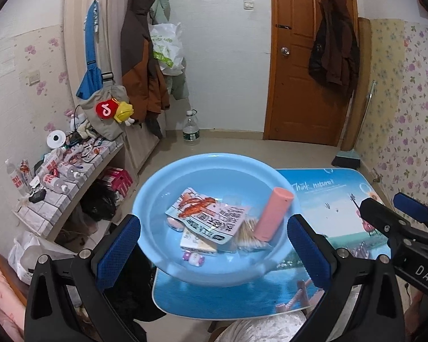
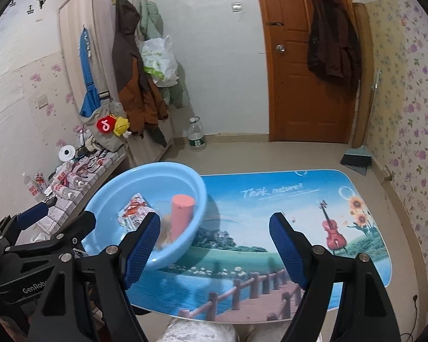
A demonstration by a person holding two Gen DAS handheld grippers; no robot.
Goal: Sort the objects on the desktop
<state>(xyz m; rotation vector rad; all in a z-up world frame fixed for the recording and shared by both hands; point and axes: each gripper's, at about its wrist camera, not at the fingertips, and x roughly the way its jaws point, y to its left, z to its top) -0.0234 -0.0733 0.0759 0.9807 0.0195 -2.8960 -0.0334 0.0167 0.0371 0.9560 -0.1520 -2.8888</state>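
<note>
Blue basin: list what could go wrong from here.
1. The blue basin looks tilted and hangs past the left edge of the table; it could tip toward the floor.
2. The pink cylinder and snack packet lie loose inside and could slide out.
3. The open right gripper has one finger close to the basin wall; a nudge might push it further.

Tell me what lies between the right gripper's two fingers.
Only bare tabletop, seen in the right wrist view; the basin sits left of them.
</note>
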